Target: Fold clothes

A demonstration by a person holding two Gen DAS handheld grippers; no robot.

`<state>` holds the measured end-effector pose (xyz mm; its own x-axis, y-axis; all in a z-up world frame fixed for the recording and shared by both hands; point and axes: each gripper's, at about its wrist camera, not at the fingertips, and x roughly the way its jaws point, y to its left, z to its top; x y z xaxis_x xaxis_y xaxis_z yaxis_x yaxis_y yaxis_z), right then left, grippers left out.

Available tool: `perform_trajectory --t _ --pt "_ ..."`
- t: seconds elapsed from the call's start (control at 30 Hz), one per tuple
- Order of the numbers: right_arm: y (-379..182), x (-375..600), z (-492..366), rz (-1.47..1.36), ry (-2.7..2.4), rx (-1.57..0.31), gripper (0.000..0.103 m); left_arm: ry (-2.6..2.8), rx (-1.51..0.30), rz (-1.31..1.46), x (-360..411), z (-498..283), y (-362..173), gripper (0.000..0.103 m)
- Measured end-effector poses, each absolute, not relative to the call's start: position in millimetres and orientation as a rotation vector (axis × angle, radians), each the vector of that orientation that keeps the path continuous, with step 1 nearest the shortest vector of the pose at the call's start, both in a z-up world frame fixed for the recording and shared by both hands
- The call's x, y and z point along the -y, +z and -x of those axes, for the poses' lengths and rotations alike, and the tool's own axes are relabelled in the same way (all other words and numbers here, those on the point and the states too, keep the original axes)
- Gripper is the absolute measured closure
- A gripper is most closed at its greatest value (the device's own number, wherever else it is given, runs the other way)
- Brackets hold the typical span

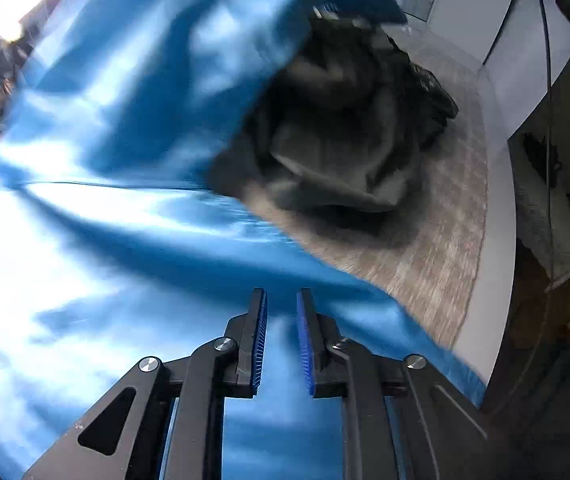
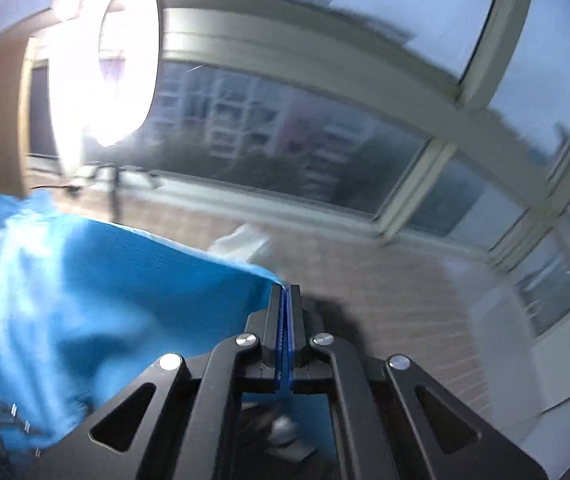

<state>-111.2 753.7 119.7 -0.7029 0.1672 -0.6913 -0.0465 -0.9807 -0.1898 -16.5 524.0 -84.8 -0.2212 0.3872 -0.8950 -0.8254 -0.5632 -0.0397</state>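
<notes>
Here the shiny bright-blue cloth garment (image 1: 133,216) is up in the air, not lying flat: in the left wrist view it billows across most of the picture above a round counter with a pale wood-grain top (image 1: 441,240), on which a heap of dark grey and black clothes (image 1: 349,128) sits toward the far edge. The right gripper (image 2: 286,292) has its jaws pressed together on an edge of the blue cloth, which trails away to its left with the window (image 2: 325,140) behind. The left gripper (image 1: 281,300) has its jaws a narrow gap apart; blue cloth shows between and beneath them, but whether they pinch any of it I cannot tell. The cloth looks light, limp and rather slick, so it will likely sag and slide. A hold at a hem or corner, well apart from the right one, should spread it best.
</notes>
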Motion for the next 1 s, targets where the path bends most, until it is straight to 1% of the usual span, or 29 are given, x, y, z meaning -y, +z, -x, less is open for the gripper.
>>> perform_trajectory --t 0.1,0.13,0.2,0.27,0.4,0.47,0.5,0.57,0.6,0.63,0.67,0.7,0.77,0.83,0.87,0.93,1.0 --pt "119.6 -735.9 86.2 1.264 2.925 0.080 0.102 1.975 -0.692 1.141 -477.4 9.8 -51.6 0.086" --pt "121.6 -719.5 74.2 1.297 2.980 0.056 0.102 2.015 -0.711 1.136 -457.5 9.1 -39.8 0.086" --pt "122.4 -685.5 56.9 1.346 3.065 0.036 0.102 2.094 -0.714 1.150 -420.7 14.9 -23.3 0.086" --pt "103.9 -640.5 42.5 1.478 3.121 -0.040 0.102 2.164 -0.695 1.174 -380.3 20.1 -7.8 0.086" --pt "66.7 -550.6 13.8 1.757 3.208 -0.212 0.102 2.265 -0.680 1.208 -321.1 19.9 -1.6 0.086" --pt "48.1 -505.6 -0.6 1.903 3.236 -0.308 0.096 2.284 -0.662 1.233 -302.6 16.2 -8.9 0.086" --pt "38.9 -483.1 -7.8 1.978 3.246 -0.358 0.088 2.274 -0.646 1.244 -296.1 14.3 -12.3 0.086" --pt "20.4 -443.0 -25.0 2.110 3.252 -0.445 0.086 2.252 -0.614 1.266 -283.6 10.3 -19.2 0.087" --pt "12.6 -439.8 -40.8 2.103 3.237 -0.437 0.085 2.224 -0.612 1.267 -281.9 6.8 -23.4 0.087" --pt "7.6 -446.7 -54.4 2.072 3.223 -0.460 0.080 2.197 -0.620 1.262 -283.5 3.0 -28.2 0.087" --pt "1.7 -463.0 -70.1 2.004 3.199 -0.498 0.077 2.170 -0.636 1.256 -287.7 -1.3 -34.2 0.087" --pt "-6.8 -481.2 -84.1 1.915 3.146 -0.475 0.072 2.133 -0.651 1.250 -294.2 -8.5 -39.9 0.087" --pt "-25.2 -516.5 -112.4 1.754 3.023 -0.416 0.071 2.058 -0.679 1.237 -307.2 -23.0 -51.3 0.085" --pt "-50.8 -544.0 -140.6 1.656 2.843 -0.294 0.071 1.972 -0.685 1.214 -322.5 -38.5 -61.0 0.085" --pt "-61.9 -551.7 -151.3 1.645 2.777 -0.310 0.071 1.927 -0.687 1.198 -331.5 -46.8 -65.4 0.085" --pt "-87.0 -564.9 -171.9 1.662 2.707 -0.458 0.071 1.831 -0.706 1.141 -356.1 -65.5 -73.8 0.084" --pt "-91.2 -565.1 -173.1 1.635 2.691 -0.490 0.071 1.742 -0.747 1.077 -381.7 -85.5 -78.5 0.079"
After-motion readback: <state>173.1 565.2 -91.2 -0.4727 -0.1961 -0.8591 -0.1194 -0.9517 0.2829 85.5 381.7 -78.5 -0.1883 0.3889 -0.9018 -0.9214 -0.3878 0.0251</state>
